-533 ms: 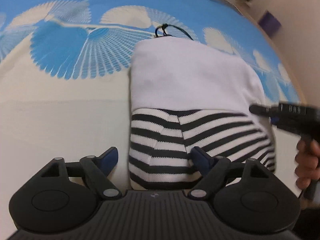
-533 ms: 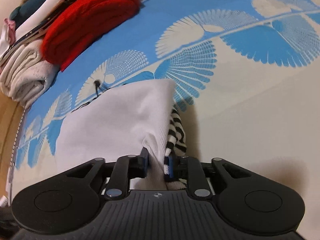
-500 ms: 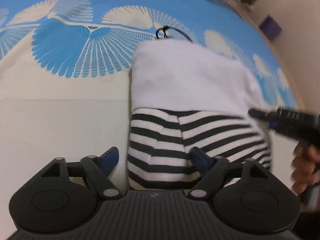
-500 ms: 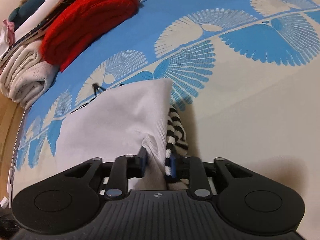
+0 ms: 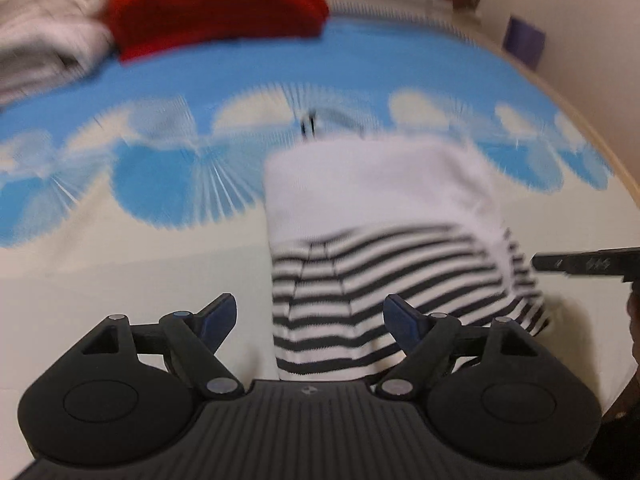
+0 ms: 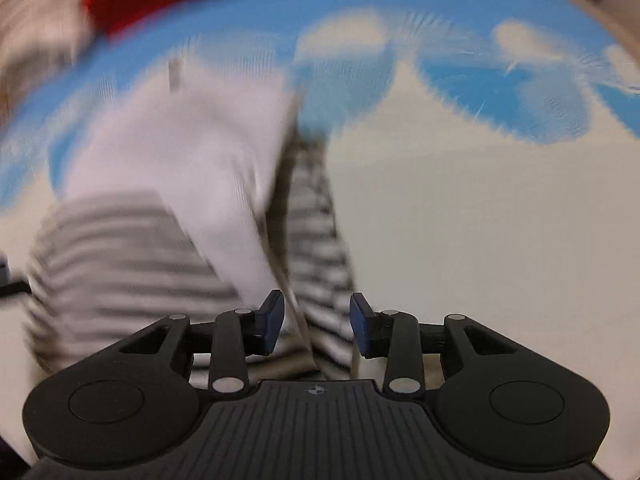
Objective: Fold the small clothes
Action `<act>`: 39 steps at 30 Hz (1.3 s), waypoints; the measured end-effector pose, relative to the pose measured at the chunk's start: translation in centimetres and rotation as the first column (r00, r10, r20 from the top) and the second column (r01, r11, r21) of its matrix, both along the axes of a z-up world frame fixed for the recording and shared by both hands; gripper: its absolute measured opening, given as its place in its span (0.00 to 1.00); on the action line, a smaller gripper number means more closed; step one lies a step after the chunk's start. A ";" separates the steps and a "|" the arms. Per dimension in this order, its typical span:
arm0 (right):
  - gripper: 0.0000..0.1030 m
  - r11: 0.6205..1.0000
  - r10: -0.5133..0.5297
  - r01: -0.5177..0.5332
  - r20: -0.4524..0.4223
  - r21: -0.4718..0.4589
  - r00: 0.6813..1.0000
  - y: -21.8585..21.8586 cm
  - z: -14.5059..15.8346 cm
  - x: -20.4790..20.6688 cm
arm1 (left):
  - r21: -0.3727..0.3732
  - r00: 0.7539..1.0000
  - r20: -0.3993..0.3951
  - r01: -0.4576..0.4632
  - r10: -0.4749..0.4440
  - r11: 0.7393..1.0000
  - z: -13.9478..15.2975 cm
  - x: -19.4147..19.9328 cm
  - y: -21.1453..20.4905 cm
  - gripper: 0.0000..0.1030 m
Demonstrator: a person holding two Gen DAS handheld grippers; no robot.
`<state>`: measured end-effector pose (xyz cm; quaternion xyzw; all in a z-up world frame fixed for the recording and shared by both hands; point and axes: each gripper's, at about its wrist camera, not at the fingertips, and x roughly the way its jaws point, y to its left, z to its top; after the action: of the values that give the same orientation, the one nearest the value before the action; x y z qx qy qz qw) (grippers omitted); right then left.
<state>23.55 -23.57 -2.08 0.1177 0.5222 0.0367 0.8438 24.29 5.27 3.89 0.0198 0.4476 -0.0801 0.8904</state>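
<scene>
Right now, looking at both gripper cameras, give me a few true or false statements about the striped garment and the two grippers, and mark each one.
1. The left gripper is open. True.
2. The right gripper is clamped shut on the striped garment. False: its jaws stand apart, with cloth between them.
3. The garment shows a plain white part beyond the black-and-white stripes. True.
4. The red folded cloth lies on top of the striped garment. False: it lies apart, at the far side of the blue patterned sheet.
5. The garment hangs in the air. False: it rests on the sheet.

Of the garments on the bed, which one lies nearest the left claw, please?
The striped white garment, right before the open left claw; the red one lies folded far behind.
</scene>
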 end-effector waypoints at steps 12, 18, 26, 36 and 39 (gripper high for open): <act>0.79 0.999 -0.003 0.029 0.486 -0.046 0.874 1.8 12.1 -18.6 | -0.010 0.956 0.268 -0.122 0.121 0.992 7.5 -17.9 -3.6 0.99; 0.78 0.999 -0.003 0.025 0.487 -0.040 0.873 2.8 12.0 -25.6 | -0.036 0.957 0.250 -0.144 0.149 0.989 6.9 -24.4 -4.4 0.99; 0.78 0.997 -0.054 0.074 0.493 -0.019 0.868 4.4 12.4 -29.7 | -0.008 0.946 0.273 -0.180 0.176 0.984 4.3 -28.6 -4.9 0.99; 0.78 0.991 0.055 0.007 0.450 -0.136 0.891 7.2 9.9 -28.2 | -0.022 0.949 0.237 -0.207 0.207 0.978 3.1 -27.0 -2.6 0.99; 0.78 0.994 0.033 0.012 0.423 -0.104 0.906 7.3 9.2 -28.0 | -0.036 0.955 0.212 -0.206 0.209 0.978 2.9 -26.7 -2.7 0.99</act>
<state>-4.49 -16.28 7.11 0.0599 0.3283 0.0387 0.9419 -2.46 2.59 6.78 -0.0248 0.3477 0.0132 0.9372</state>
